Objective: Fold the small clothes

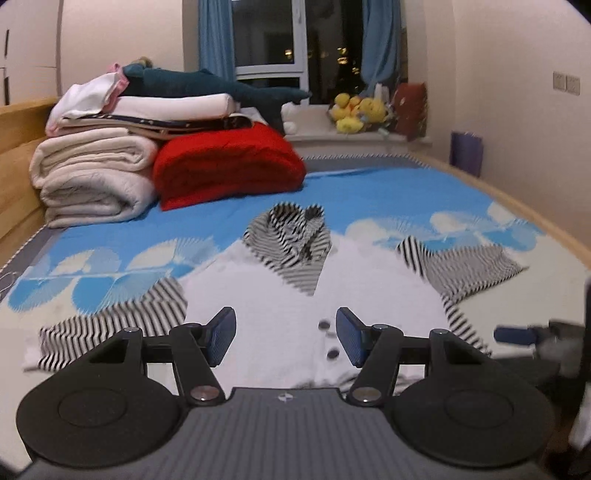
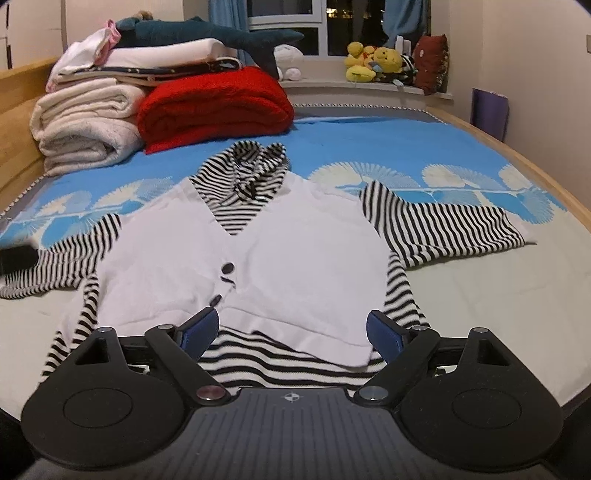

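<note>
Your left claw (image 1: 286,338) stands partly open with nothing between its blue pads (image 1: 225,332); it hangs over the white front of the top (image 2: 295,258), near the two dark buttons (image 1: 328,339). Your right claw (image 2: 291,334) gapes wider, also empty, its pads either side of the top's near hem, where the white panel ends and a striped band shows beneath. Whether the pads touch the cloth you cannot tell from either view.

The top lies flat, face up, on the bed (image 2: 461,295), spread out: white vest front with three buttons down the middle, striped collar bunched at the far end, one striped sleeve out to each side. In the left wrist view the right claw's blue tip pokes in, blurred, at the right edge.

Beyond the collar sits a folded red blanket (image 2: 214,107), and touching it on the left a stack of cream blankets (image 2: 85,122) with folded linen and a dark teal plush shark (image 2: 207,35) on top. Further back, yellow plush toys (image 2: 373,61) rest on the window sill beside a dark red cushion (image 2: 430,62). A wooden rail (image 2: 546,166) runs along the bed's right edge.
</note>
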Demonstrator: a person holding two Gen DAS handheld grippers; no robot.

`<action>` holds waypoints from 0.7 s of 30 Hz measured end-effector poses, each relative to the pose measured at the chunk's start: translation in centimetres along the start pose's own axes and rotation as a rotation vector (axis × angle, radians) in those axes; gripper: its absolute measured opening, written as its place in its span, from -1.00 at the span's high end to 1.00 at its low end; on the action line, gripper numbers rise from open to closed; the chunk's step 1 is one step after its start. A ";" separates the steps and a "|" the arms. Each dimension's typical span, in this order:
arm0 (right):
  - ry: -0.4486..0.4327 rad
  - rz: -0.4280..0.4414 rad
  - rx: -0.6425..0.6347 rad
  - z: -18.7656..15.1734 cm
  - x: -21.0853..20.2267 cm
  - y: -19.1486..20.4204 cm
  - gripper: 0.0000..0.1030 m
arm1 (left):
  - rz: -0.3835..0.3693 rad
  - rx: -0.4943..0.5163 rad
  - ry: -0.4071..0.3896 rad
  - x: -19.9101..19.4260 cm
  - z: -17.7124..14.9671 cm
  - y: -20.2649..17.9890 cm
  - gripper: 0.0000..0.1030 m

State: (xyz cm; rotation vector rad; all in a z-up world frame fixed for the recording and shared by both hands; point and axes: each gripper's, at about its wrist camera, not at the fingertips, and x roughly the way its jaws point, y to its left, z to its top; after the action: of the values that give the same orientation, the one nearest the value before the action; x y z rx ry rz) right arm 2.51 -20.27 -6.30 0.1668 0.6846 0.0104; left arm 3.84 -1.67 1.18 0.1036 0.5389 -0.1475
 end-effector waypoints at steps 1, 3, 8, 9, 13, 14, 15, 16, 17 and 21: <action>-0.012 -0.003 -0.002 0.2 -0.2 0.0 -0.71 | -0.011 -0.006 -0.001 0.6 0.7 0.6 -0.27; -0.048 -0.015 -0.007 0.8 -0.7 -0.1 -0.71 | -0.017 -0.007 -0.002 2.6 2.1 2.1 -0.27; -0.206 0.002 -0.029 4.5 -3.1 -1.2 -0.71 | 0.015 -0.037 0.028 8.5 5.1 8.6 0.08; -0.220 0.012 -0.037 5.7 -3.2 -1.4 -0.71 | 0.023 -0.057 0.044 9.7 5.6 10.3 0.14; -0.276 0.031 -0.125 11.8 -2.5 -0.9 -0.71 | 0.115 -0.169 0.130 15.3 6.6 18.7 0.26; -0.282 0.042 -0.130 13.5 -1.9 -0.7 -0.71 | 0.159 -0.202 0.149 16.3 6.2 20.7 0.26; -0.290 0.062 -0.124 15.1 -1.1 -0.6 -0.71 | 0.206 -0.252 0.172 17.4 5.4 23.1 0.26; -0.298 0.086 -0.119 16.7 -0.2 -0.4 -0.71 | 0.238 -0.299 0.193 18.2 4.7 25.2 0.26; -0.306 0.103 -0.119 18.1 0.8 -0.1 -0.71 | 0.275 -0.363 0.230 19.2 3.4 27.6 0.26; -0.343 0.130 -0.131 21.6 5.2 1.0 -0.71 | 0.385 -0.708 0.430 21.8 -1.7 36.4 0.26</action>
State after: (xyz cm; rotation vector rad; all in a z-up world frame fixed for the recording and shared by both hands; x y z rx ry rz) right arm 20.19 -22.18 7.06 0.0833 0.3290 0.1483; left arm 27.53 31.93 -9.40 -0.4609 0.9591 0.4545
